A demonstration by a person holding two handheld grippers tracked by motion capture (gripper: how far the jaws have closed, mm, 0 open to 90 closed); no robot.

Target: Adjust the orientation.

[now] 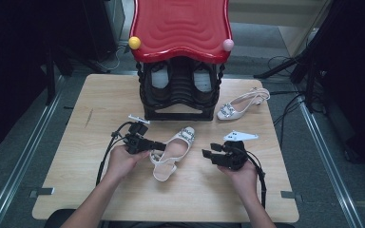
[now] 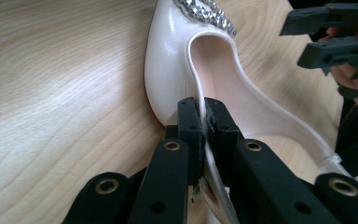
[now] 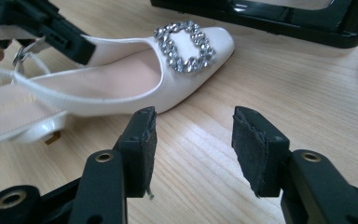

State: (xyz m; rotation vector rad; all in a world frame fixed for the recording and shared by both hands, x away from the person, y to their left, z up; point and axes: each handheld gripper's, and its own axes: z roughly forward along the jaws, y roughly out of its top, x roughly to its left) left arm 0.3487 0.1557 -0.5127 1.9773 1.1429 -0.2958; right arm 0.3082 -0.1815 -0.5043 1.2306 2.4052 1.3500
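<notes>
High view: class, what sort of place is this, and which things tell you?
Probably a recording workspace, not a home: a wooden table on a grey floor, tripod legs and loose cables beside it, dark surroundings.

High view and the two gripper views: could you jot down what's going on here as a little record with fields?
Surface: light wooden table
Held thing: cream slingback shoe with rhinestone buckle
Left gripper: shut on the shoe's side rim
Right gripper: open, beside the shoe, holding nothing
Second shoe: matching cream slingback shoe, lying at the table's far right
Rack: black shoe rack with wavy red top, at the far edge
</notes>
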